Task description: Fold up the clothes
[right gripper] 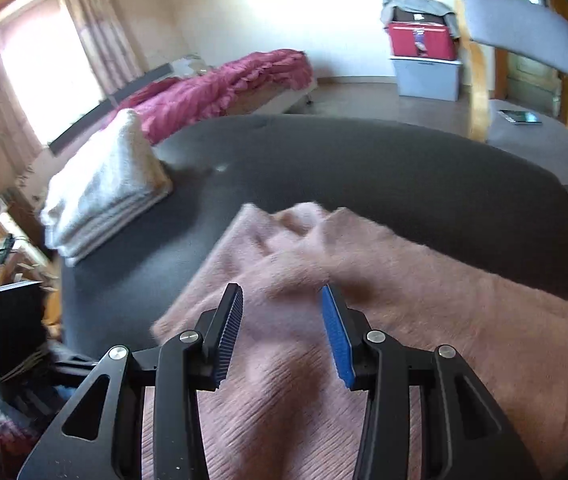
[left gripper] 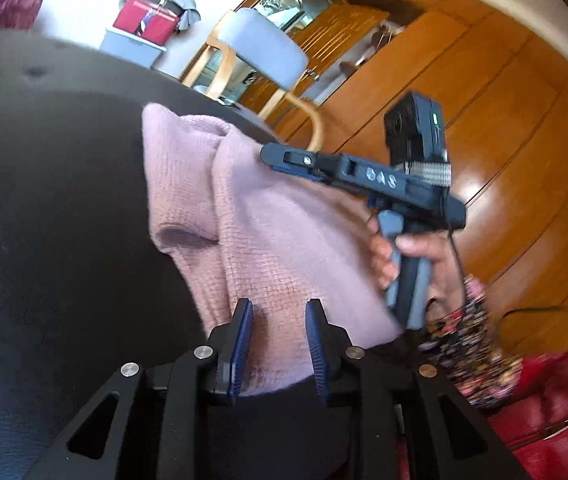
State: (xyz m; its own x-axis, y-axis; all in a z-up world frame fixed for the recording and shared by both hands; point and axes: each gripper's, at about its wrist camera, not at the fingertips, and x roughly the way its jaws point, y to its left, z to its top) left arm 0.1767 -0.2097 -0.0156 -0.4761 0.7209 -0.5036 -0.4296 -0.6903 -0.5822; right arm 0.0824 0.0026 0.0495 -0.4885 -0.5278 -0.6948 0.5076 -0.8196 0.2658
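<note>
1. Pink sweater [left gripper: 284,240] lies on the dark table [left gripper: 64,200], partly folded, with a sleeve bunched up at its far end.
2. My left tool [left gripper: 280,312] is open. Its two blue pads [left gripper: 244,344] sit on either side of the near edge of the sweater, but they do not squeeze it.
3. My right tool [right gripper: 284,296] is open too. It hangs just over the sweater [right gripper: 323,360], and the cloth looks blurry under it.
4. In the left view I see the right tool [left gripper: 280,160] from the side, with its tip at the sweater's edge. A hand [left gripper: 411,256] in a flowery sleeve [left gripper: 471,332] holds its handle.
5. A folded white towel [right gripper: 104,192] sits on the far left part of the table [right gripper: 363,160], well apart from the sweater.
6. A chair with a grey back [right gripper: 519,28] stands past the table.
7. A red box [right gripper: 421,42] sits on a grey bin [right gripper: 427,76] by the wall.
</note>
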